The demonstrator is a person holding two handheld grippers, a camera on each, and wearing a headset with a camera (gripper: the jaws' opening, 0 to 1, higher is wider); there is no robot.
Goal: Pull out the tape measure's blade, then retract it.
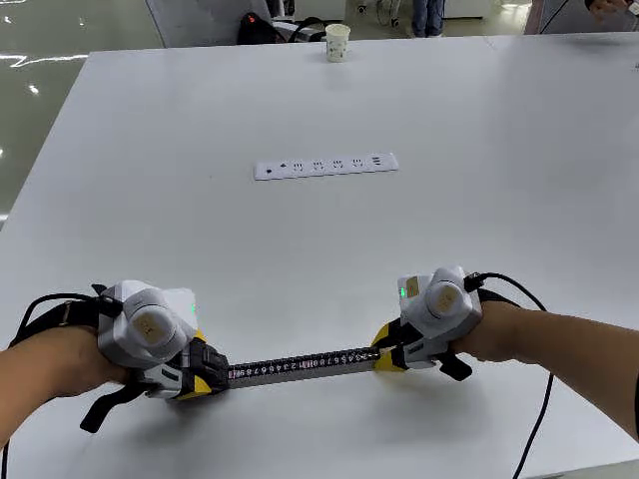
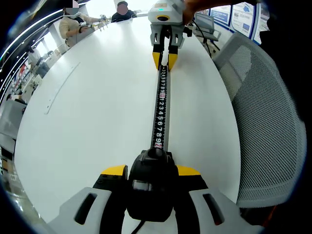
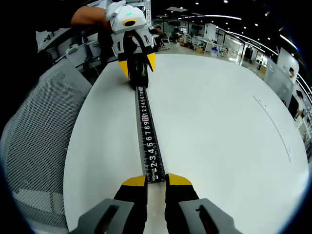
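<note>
The black tape measure case [image 2: 151, 184] sits clamped between the yellow-tipped jaws of my left gripper [image 1: 207, 371], near the table's front left. Its blade [image 1: 303, 363] runs out to the right, numbers facing up, low over the white table [image 1: 319, 220]. My right gripper [image 1: 382, 351] is shut on the blade's end hook. In the right gripper view the blade [image 3: 147, 141] stretches from my right gripper [image 3: 156, 181] to the case [image 3: 137, 73] held by the left gripper. In the left gripper view the blade [image 2: 161, 107] leads to the right gripper [image 2: 164, 59].
A white power strip [image 1: 325, 166] lies flat mid-table, beyond both grippers. A paper cup [image 1: 337, 42] stands at the far edge. A grey mesh chair [image 2: 265, 112] sits beside the table's near edge. People sit at the far end of the table in the left gripper view.
</note>
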